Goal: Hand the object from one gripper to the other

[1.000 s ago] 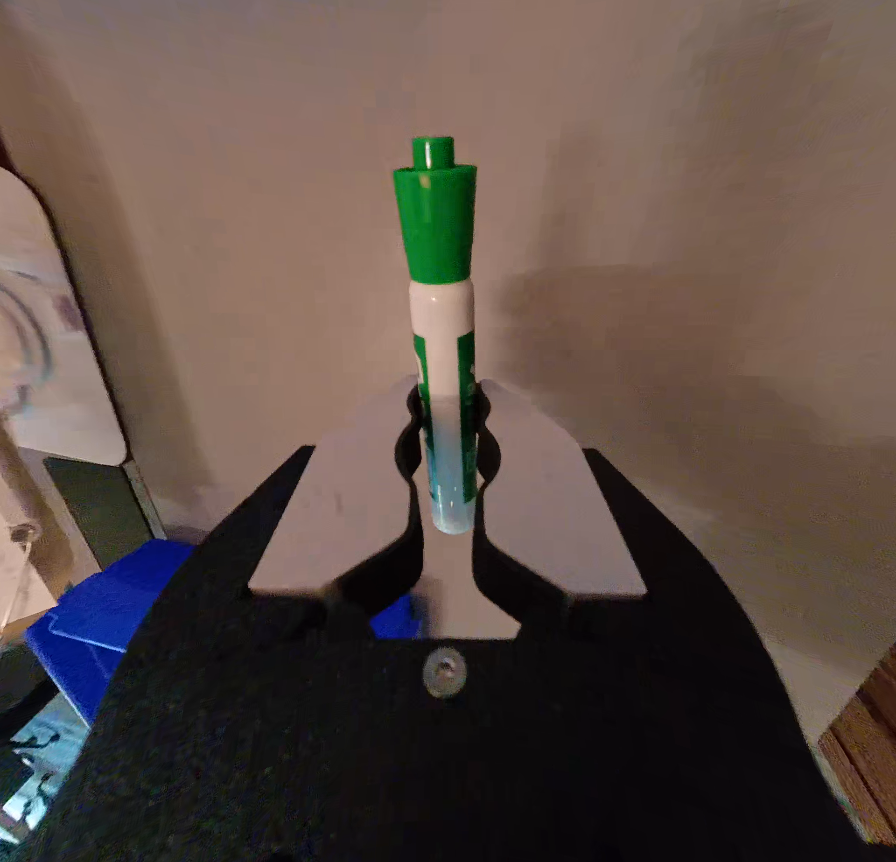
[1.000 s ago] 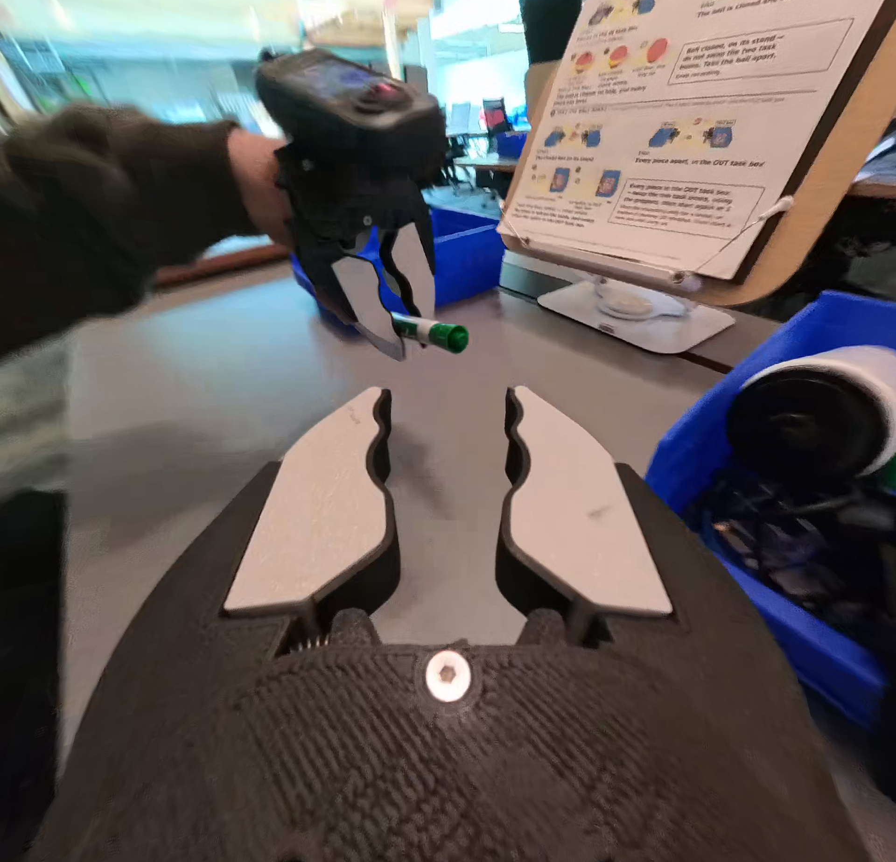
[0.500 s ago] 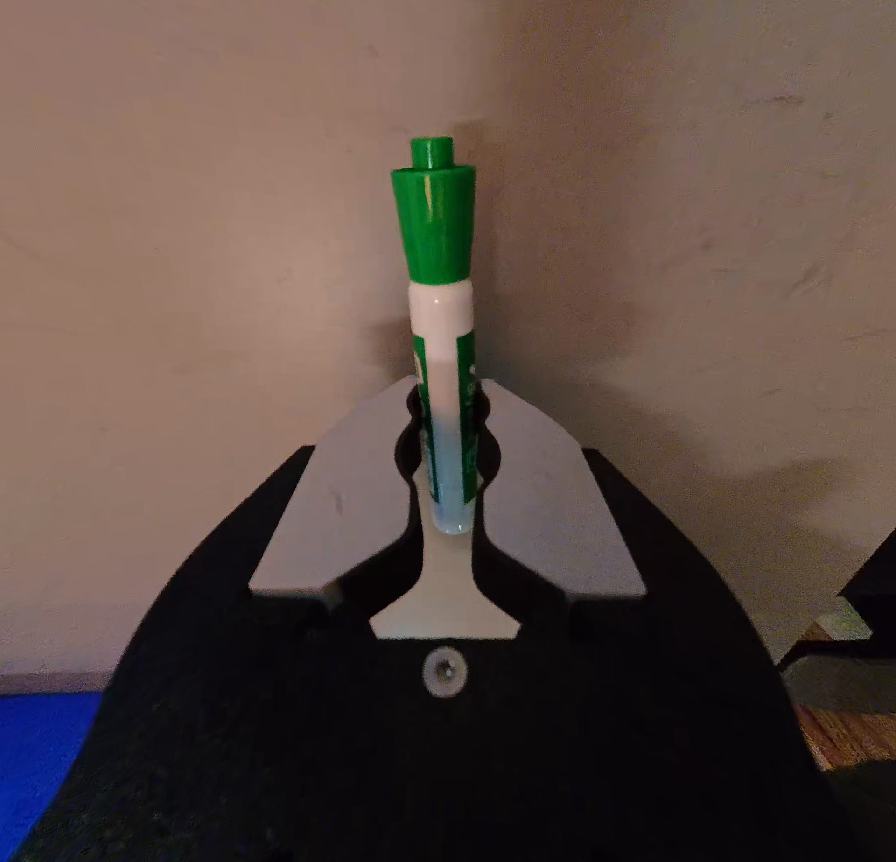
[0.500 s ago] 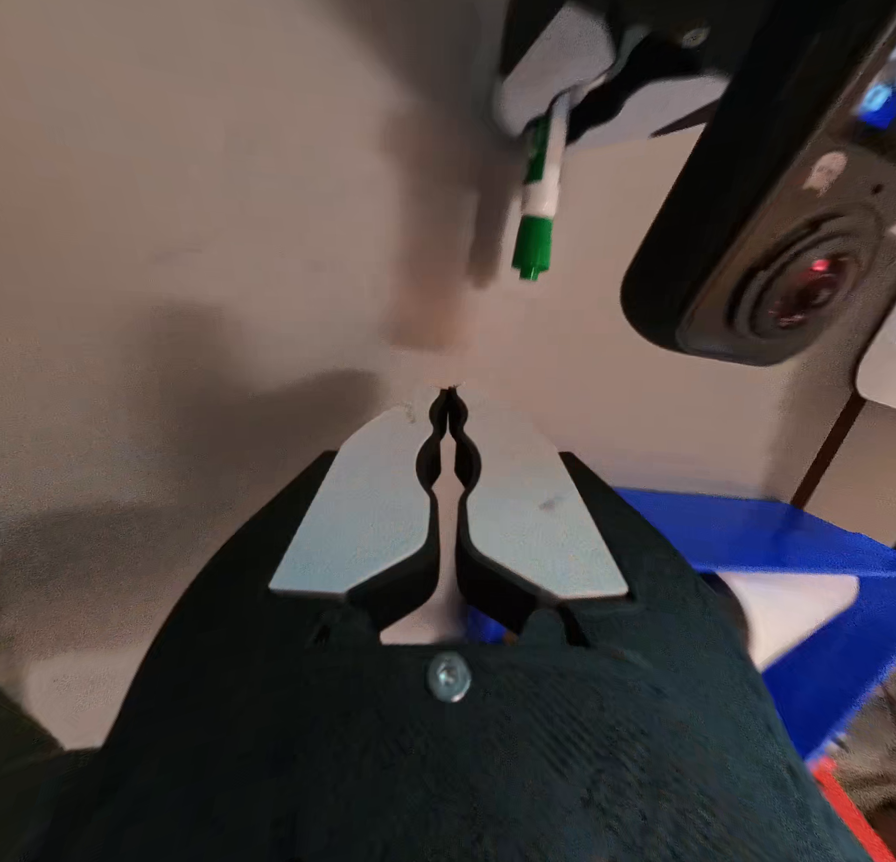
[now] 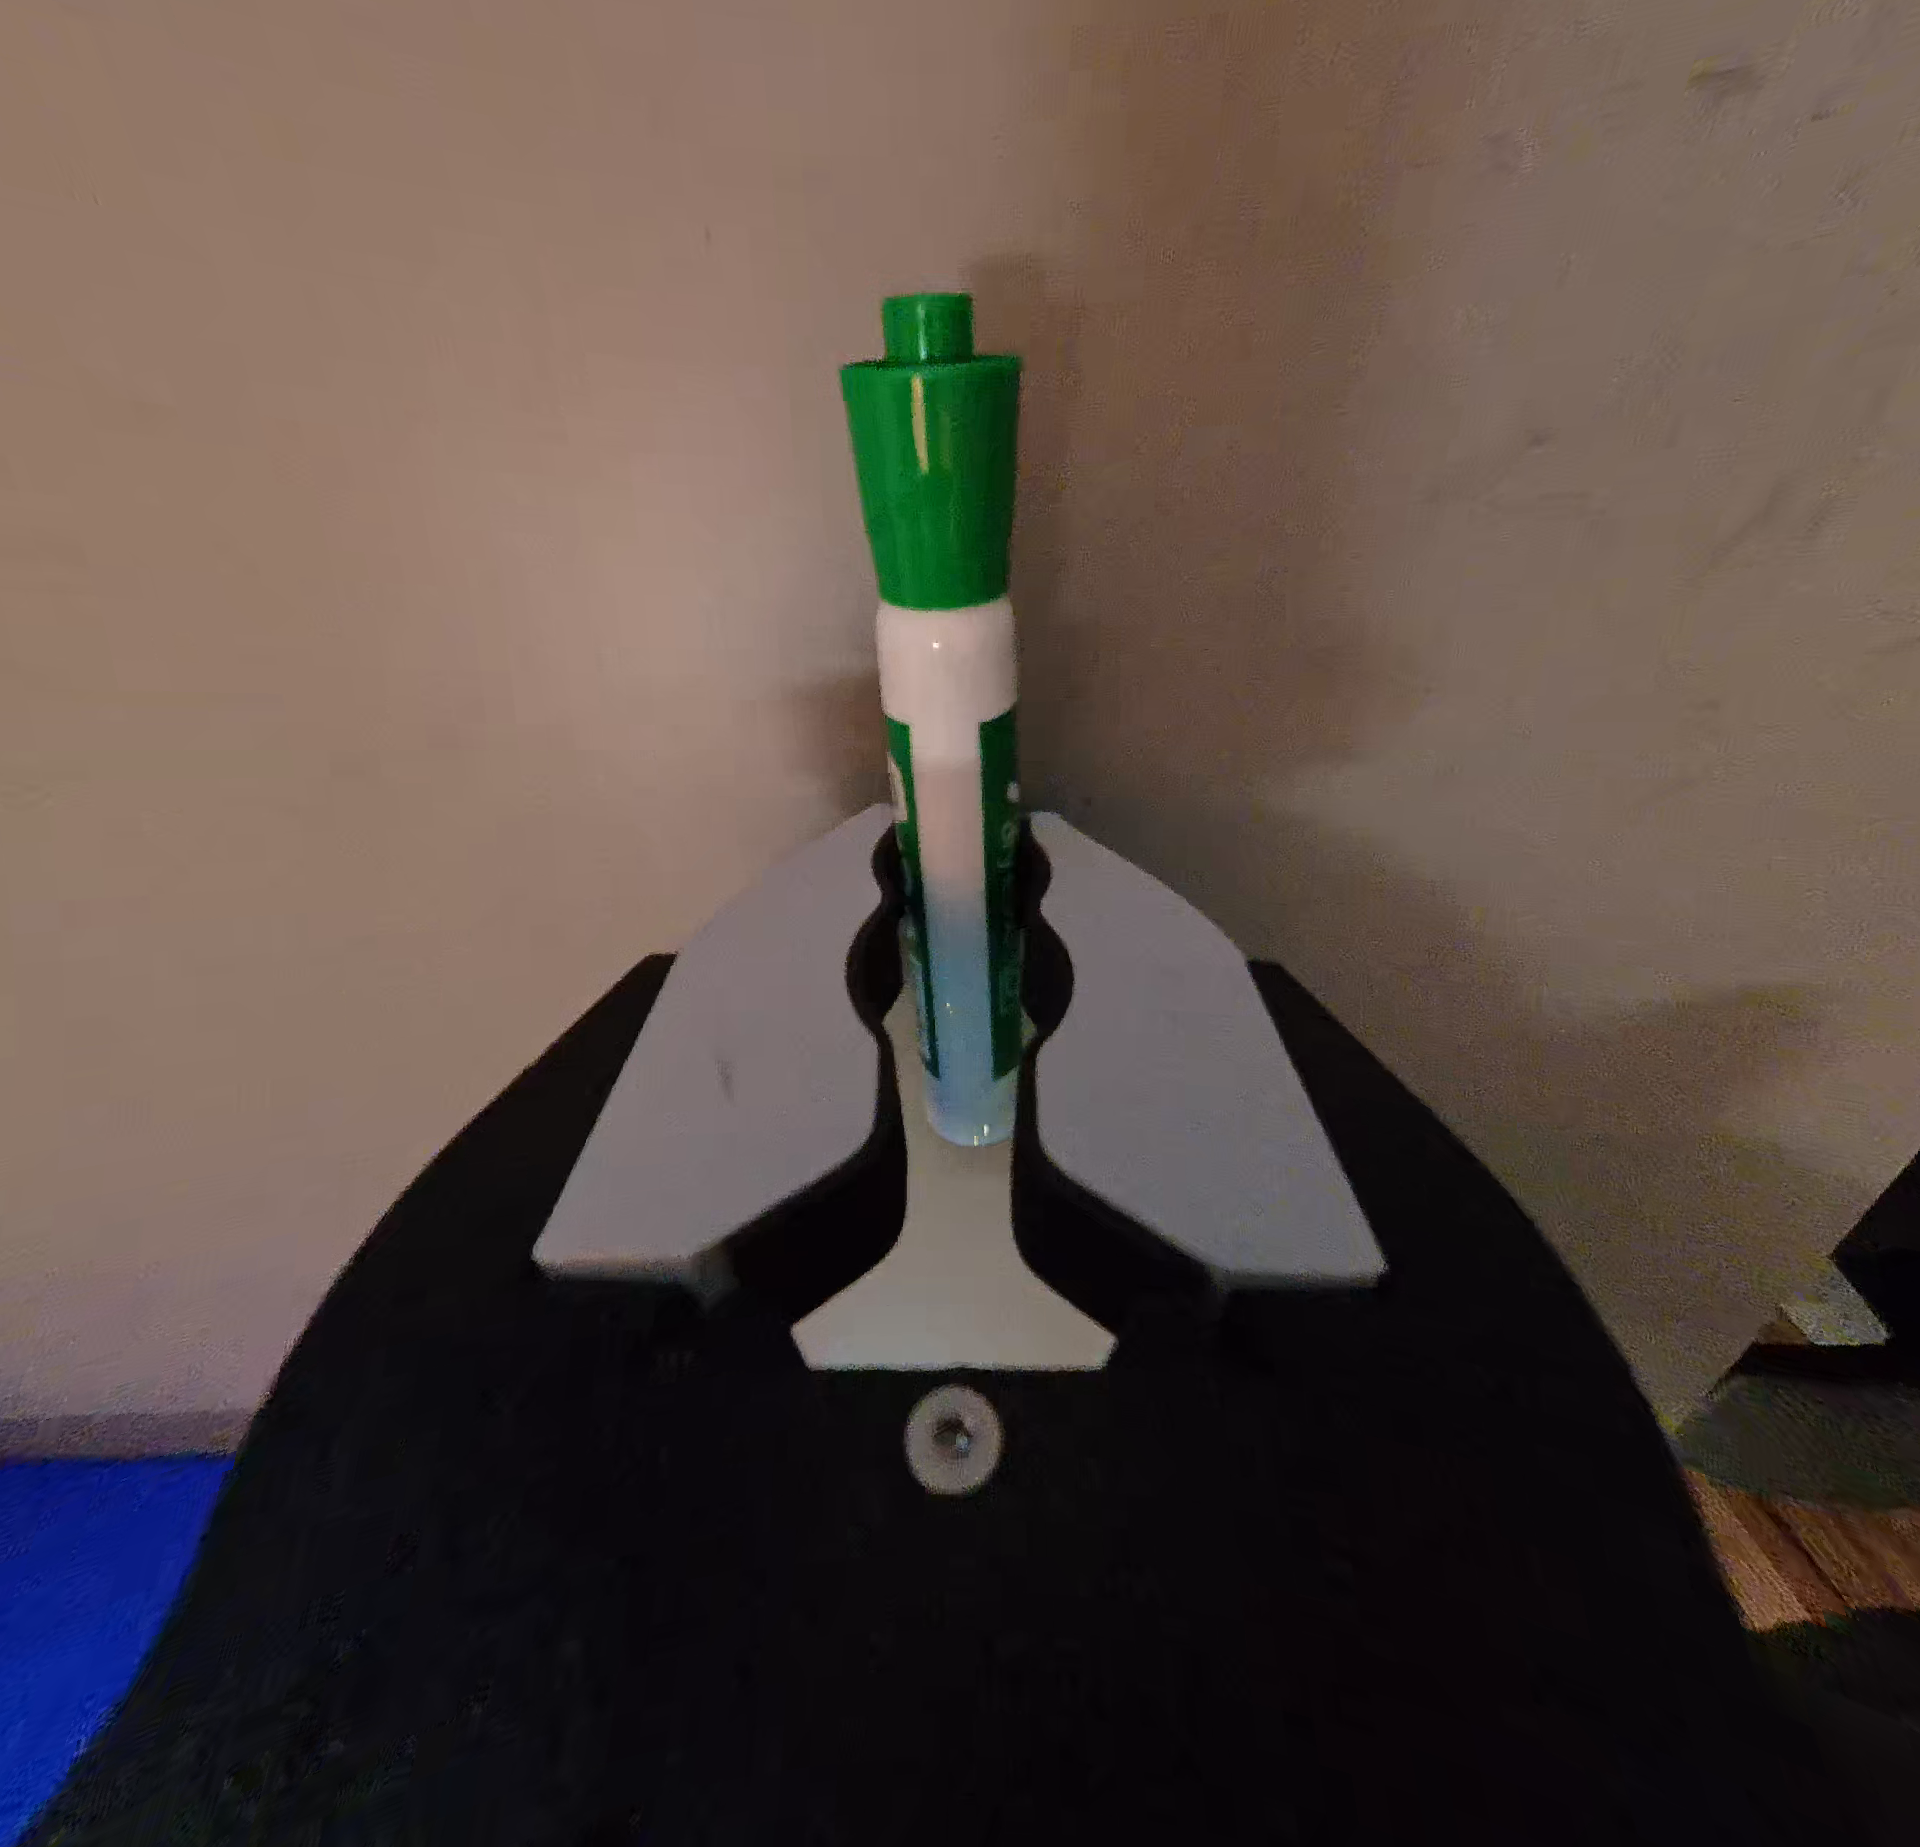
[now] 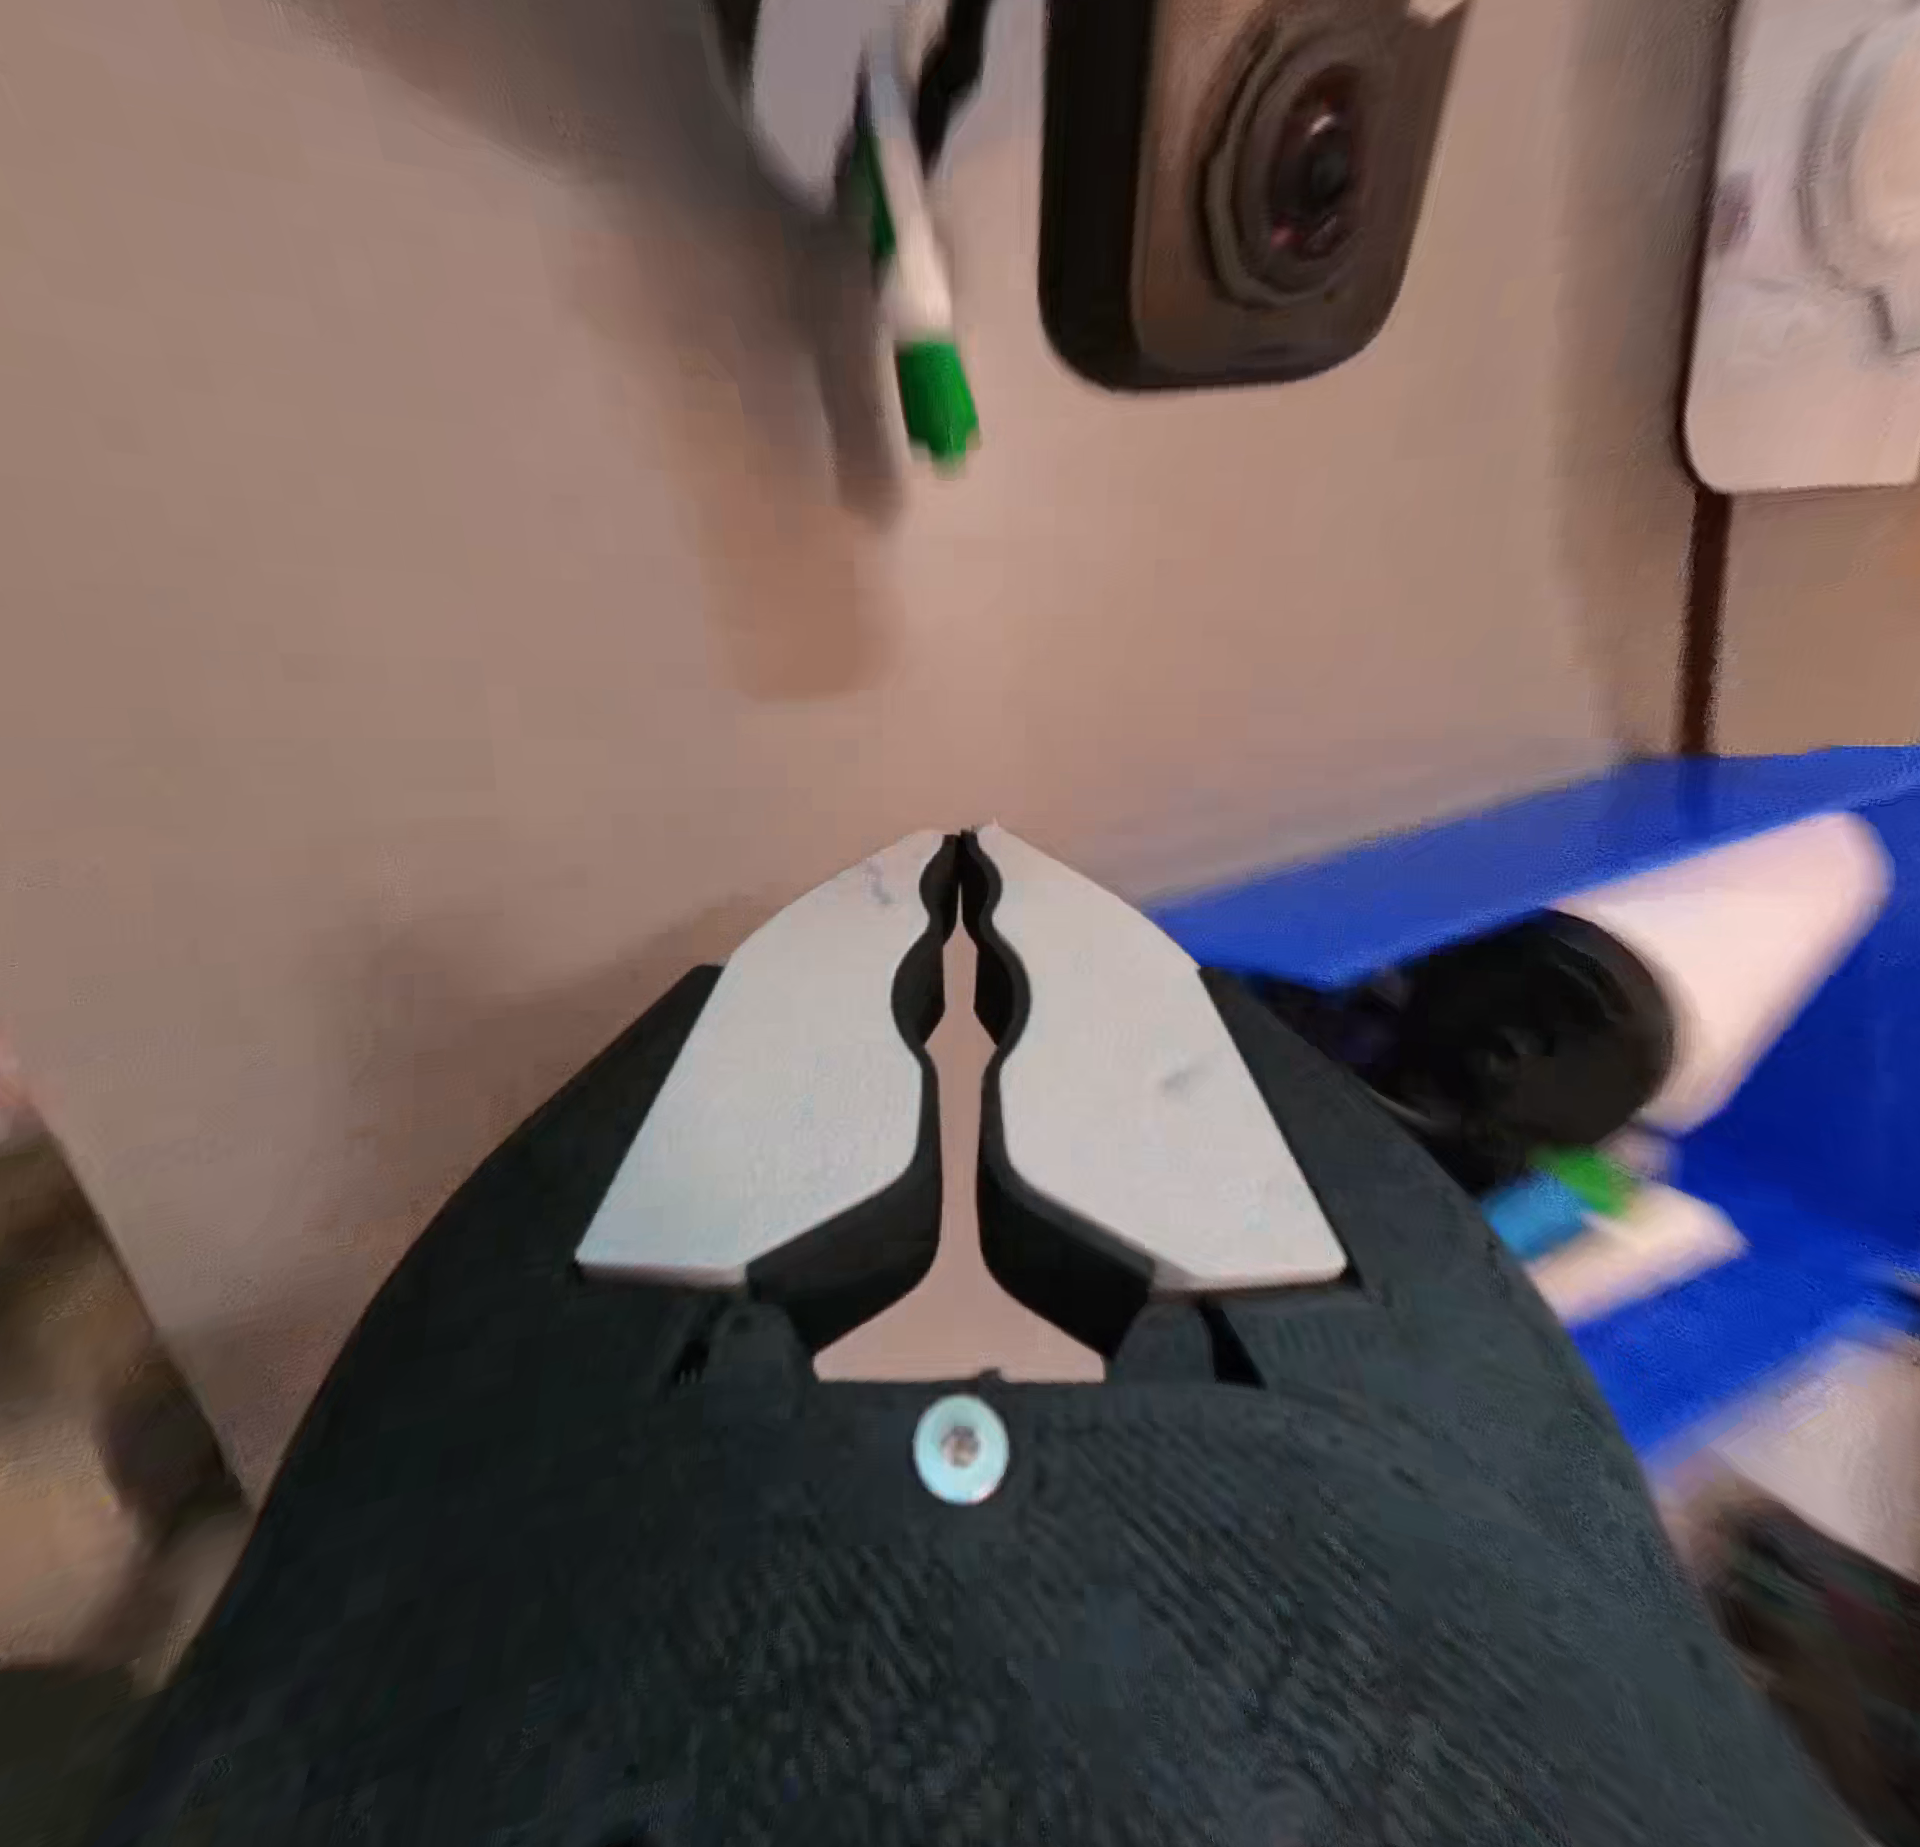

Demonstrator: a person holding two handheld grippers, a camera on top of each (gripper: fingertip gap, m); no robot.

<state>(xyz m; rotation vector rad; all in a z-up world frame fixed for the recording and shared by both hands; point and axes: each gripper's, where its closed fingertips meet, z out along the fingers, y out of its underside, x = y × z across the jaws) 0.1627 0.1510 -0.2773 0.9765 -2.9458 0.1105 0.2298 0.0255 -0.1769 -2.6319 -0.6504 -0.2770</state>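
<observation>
In the left wrist view, our left claw (image 5: 961, 831) grips a green-capped marker (image 5: 951, 717) by its white barrel, cap pointing away over the tan bench (image 5: 416, 550).

In the right wrist view, our right claw (image 6: 966, 833) is closed on nothing, tips touching. Far ahead the marker (image 6: 920, 343) hangs blurred, cap toward us, from the left claw (image 6: 883, 135). A blue bin (image 6: 1558, 862) sits at right.

The right gripper (image 6: 967, 833) has snapped its jaws together since a second ago and swung down toward the desk (image 6: 416, 550). The marker (image 6: 914, 311) and left gripper (image 6: 883, 83) now hang overhead, slid leftward, blurred, the cap tilting right.
</observation>
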